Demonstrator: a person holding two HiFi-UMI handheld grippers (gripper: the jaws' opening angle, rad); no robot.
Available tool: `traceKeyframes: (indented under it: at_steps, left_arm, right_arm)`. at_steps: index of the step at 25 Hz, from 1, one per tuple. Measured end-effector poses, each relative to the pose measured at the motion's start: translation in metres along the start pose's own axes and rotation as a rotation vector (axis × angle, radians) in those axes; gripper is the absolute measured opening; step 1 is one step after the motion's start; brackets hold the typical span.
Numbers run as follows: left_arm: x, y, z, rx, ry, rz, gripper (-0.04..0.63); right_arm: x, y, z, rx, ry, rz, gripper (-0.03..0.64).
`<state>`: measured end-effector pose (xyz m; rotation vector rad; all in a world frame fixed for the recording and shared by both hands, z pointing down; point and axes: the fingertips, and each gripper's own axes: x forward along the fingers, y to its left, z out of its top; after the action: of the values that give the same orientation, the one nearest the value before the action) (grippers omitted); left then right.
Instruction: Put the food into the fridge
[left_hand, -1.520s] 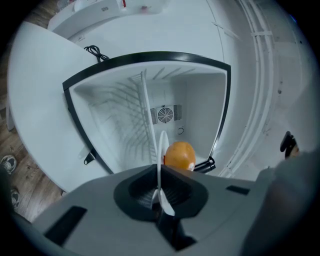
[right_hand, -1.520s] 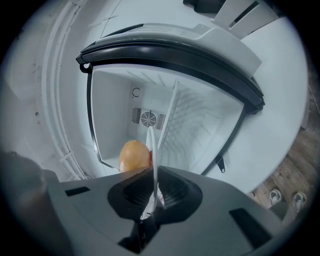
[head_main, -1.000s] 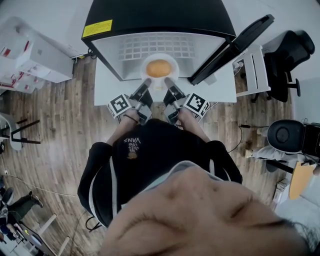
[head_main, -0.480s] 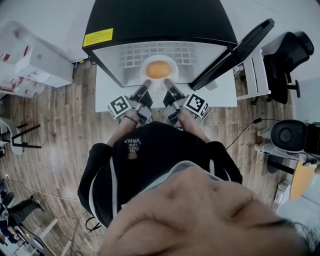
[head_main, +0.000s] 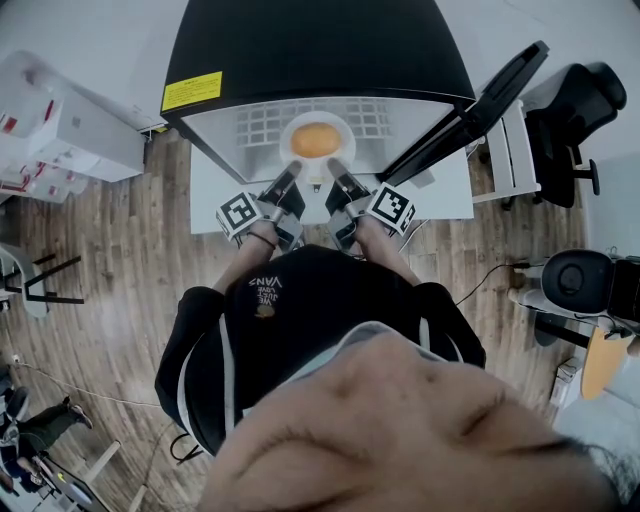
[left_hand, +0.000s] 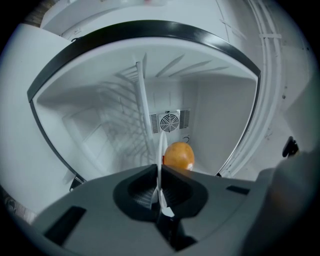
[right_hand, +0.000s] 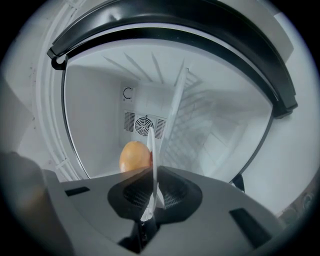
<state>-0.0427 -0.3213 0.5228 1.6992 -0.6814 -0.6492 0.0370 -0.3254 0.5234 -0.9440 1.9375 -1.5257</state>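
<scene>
A round orange food lies on a white plate held level inside the open fridge. My left gripper is shut on the plate's near left rim, and my right gripper is shut on its near right rim. In the left gripper view the plate shows edge-on, pinched in the left gripper, with the food just beyond. In the right gripper view the plate is likewise pinched in the right gripper, with the food to its left.
The fridge door stands open to the right. A wire shelf and a back fan vent are inside. The fridge rests on a white table. White boxes lie left, an office chair right.
Both grippers have carried the plate with the food a little deeper into the fridge. The grip on the rim is unchanged.
</scene>
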Motion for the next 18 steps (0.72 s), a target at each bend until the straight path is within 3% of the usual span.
traceKeyframes:
  at_steps: [6,14,18]
  left_arm:
    - [0.005,0.007,0.004,-0.006,0.001,0.016,0.031]
    - [0.012,0.004,0.01,-0.021,-0.001,-0.004,0.031]
    - [0.015,0.0,0.012,-0.018,0.006,-0.026,0.031]
  right_arm:
    - [0.004,-0.006,0.006,0.007,-0.003,-0.025,0.028]
    - [0.012,-0.004,0.011,0.024,-0.013,-0.009,0.028]
    - [0.013,-0.009,0.015,0.023,-0.023,-0.048,0.028]
